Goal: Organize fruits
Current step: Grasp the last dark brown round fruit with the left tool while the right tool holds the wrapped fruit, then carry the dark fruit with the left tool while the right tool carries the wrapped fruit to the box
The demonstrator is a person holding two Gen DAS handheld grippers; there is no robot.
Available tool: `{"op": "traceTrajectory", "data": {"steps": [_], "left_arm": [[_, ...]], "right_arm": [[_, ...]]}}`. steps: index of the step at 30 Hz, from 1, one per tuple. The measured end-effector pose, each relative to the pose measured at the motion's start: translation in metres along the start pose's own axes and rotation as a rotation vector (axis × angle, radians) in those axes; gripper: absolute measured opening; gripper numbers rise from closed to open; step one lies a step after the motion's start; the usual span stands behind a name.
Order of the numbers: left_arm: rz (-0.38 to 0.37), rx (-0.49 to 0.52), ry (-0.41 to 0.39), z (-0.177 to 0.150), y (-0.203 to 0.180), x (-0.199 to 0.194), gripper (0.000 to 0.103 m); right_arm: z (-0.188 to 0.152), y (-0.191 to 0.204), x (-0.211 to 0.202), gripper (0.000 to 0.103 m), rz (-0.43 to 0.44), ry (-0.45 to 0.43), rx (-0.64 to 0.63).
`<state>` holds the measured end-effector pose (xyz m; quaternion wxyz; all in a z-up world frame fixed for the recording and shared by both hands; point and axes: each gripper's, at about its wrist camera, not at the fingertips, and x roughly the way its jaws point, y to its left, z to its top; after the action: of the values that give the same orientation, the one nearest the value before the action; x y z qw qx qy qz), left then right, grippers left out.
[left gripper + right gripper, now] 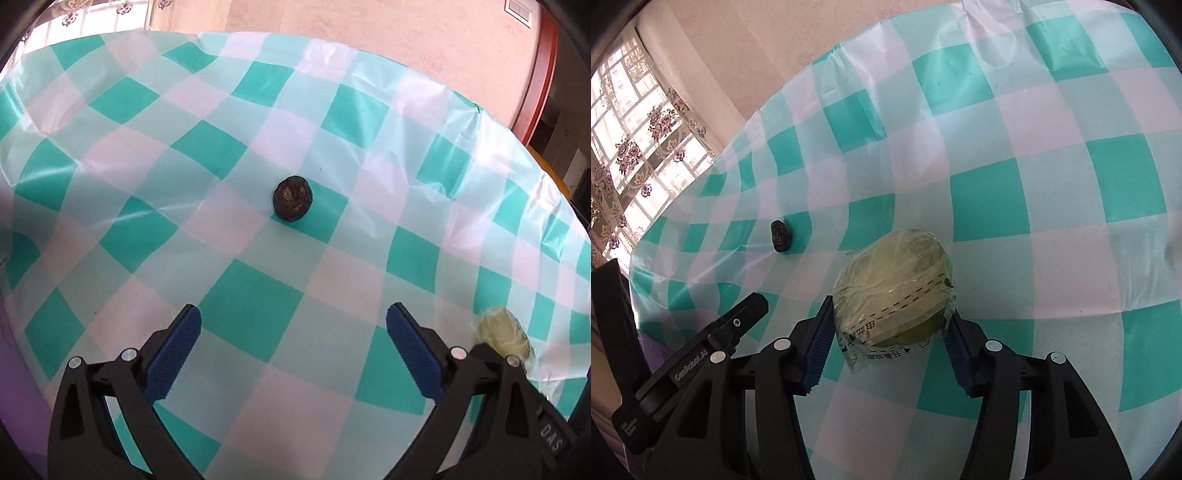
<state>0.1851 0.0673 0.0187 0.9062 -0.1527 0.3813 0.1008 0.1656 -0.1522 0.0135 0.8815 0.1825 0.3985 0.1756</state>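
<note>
In the left wrist view, my left gripper (pixel 293 325) fills the bottom of the frame with its blue pads spread wide and nothing between them. Straight ahead of the gap, in the middle of the frame, a small dark wrinkled fruit (pixel 293 199) sits alone on the checked tablecloth (pixel 147 229). I think the jaws stand open like this because this fruit is the next one to take; the gripper is lined up with it but not near yet. At the lower right edge, partly hidden behind the right finger, I see a blurred pale shape, which I believe is the wrapped fruit (pixel 502 332) that the other tool holds.

In the right wrist view, at the far left, a black arm of the other gripper (pixel 701 350) enters the frame, so both tools work close side by side. Left of the centre, the same dark fruit (pixel 782 236) lies well apart from everything. In the middle, my right gripper (pixel 888 325) pinches a pale green round fruit in clear printed film (pixel 894 284); both blue pads press on its sides, low on the body. Whether it rests on the cloth or is lifted a little, I cannot tell. The loose film hangs down toward the camera, so the pads may slide on the plastic. I see no bowl or basket in either view, so where the fruits must go is not clear to me.
</note>
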Motion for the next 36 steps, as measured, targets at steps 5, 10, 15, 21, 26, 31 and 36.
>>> {"op": "traceTrajectory", "data": {"steps": [5, 10, 15, 21, 26, 31, 36], "left_arm": [[0.060, -0.019, 0.035, 0.044, 0.001, 0.046, 0.080], [0.078, -0.009, 0.047, 0.068, -0.001, 0.070, 0.076], [0.112, 0.020, 0.043, 0.073, -0.006, 0.075, 0.032], [0.054, -0.060, -0.027, 0.045, 0.009, 0.035, 0.031], [0.001, -0.066, -0.053, 0.006, 0.011, -0.006, 0.031], [-0.059, 0.003, -0.034, -0.034, 0.005, -0.040, 0.031], [-0.131, 0.040, -0.023, -0.079, 0.017, -0.078, 0.031]], "right_arm": [[0.000, 0.005, -0.001, 0.055, 0.009, 0.002, -0.044], [0.001, 0.003, 0.003, 0.055, 0.008, 0.015, -0.040], [0.001, 0.003, 0.002, 0.055, 0.026, 0.009, -0.039], [0.001, 0.001, 0.003, 0.055, 0.009, 0.011, -0.024], [-0.001, -0.002, -0.001, 0.055, -0.011, -0.001, 0.009], [-0.015, -0.005, -0.014, 0.055, -0.028, -0.014, 0.042], [-0.041, -0.001, -0.038, 0.055, -0.020, -0.037, 0.048]]}}
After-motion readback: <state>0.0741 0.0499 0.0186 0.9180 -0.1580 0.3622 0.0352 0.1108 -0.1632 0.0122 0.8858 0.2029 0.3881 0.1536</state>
